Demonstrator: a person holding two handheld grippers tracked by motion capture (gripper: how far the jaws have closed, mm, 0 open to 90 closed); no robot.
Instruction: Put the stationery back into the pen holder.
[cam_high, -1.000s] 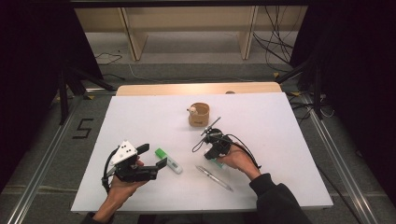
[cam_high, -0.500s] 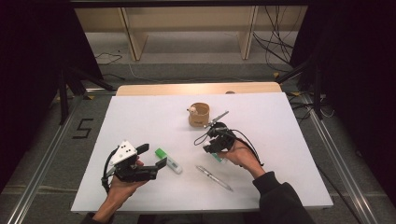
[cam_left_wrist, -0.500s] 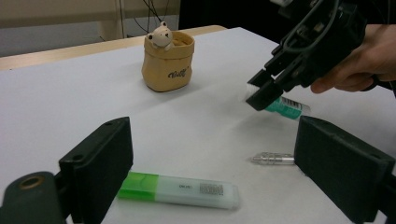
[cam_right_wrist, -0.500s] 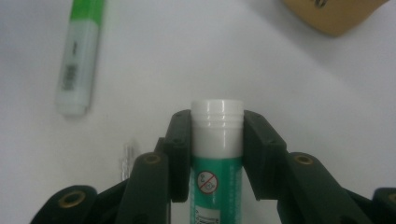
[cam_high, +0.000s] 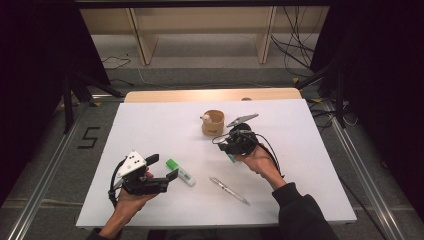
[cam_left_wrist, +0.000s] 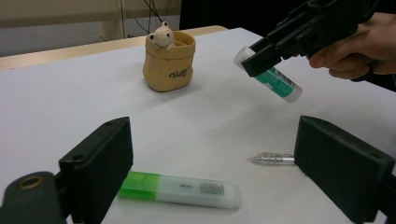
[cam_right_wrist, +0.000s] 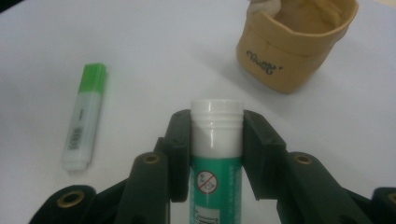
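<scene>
Beside the cup, right tongs clamp the tube.

table: white top | highlighter | pen | tan pot

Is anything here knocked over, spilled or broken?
Nothing stands out. The tan cup stands upright, the green highlighter and silver pen lie flat and whole on the table, and the right gripper holds the glue stick cleanly.
</scene>
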